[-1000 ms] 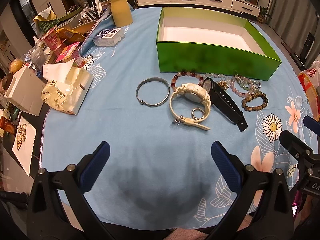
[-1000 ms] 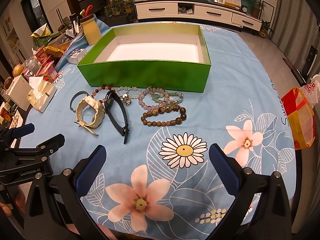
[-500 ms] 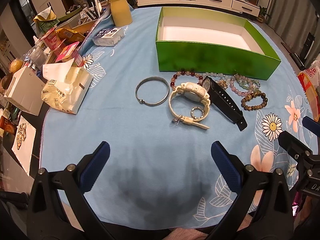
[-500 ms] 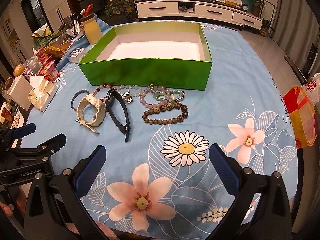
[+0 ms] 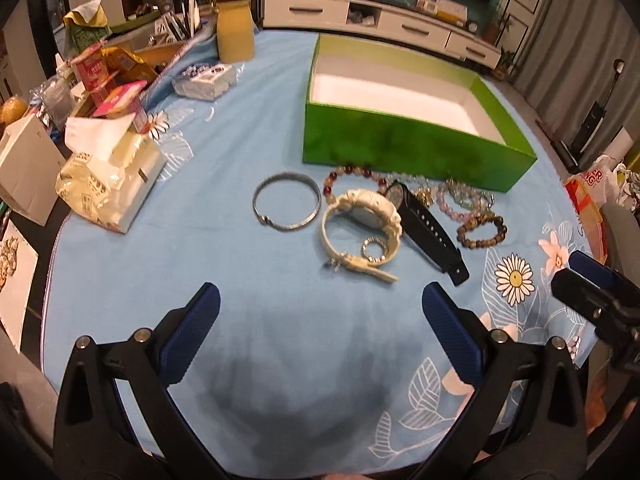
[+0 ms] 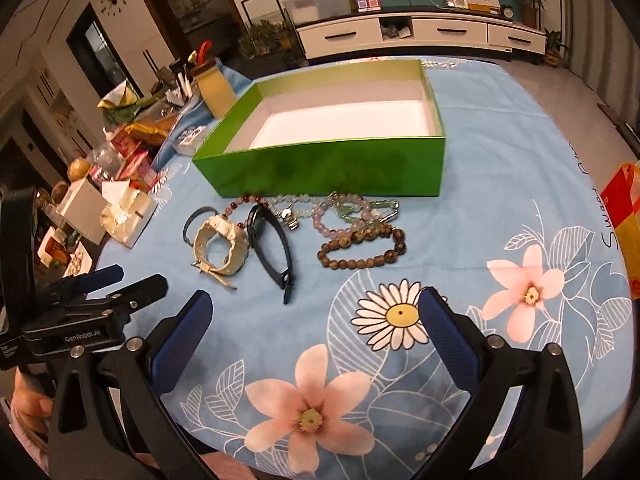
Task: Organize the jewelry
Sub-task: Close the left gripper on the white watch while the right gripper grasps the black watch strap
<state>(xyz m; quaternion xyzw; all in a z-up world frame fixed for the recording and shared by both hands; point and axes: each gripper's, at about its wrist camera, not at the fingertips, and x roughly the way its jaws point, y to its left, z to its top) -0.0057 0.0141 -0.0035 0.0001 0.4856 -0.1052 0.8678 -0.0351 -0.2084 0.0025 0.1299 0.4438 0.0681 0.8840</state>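
An empty green box (image 5: 416, 152) (image 6: 332, 168) with a white inside stands on the blue flowered tablecloth. In front of it lie a silver bangle (image 5: 287, 207), a cream watch (image 5: 360, 224) (image 6: 218, 246) with a small ring (image 5: 373, 249) inside its strap, a black watch (image 5: 428, 232) (image 6: 272, 248), a brown bead bracelet (image 5: 482, 231) (image 6: 362, 248) and several pale bead bracelets (image 6: 344, 210). My left gripper (image 5: 320, 312) is open, held short of the cream watch. My right gripper (image 6: 316, 320) is open too, near the table's front, short of the black watch.
A tissue pack (image 5: 108, 184), white cartons (image 5: 24, 168), snack packets (image 5: 116, 88) and a yellow jar (image 5: 235, 30) crowd the table's left side. A red and yellow bag (image 6: 620, 216) hangs off the right edge. A hand (image 6: 30, 404) holds the left gripper.
Both views have tilted up and drawn slightly closer to the jewelry. Nothing on the table has moved, and both grippers stay open.
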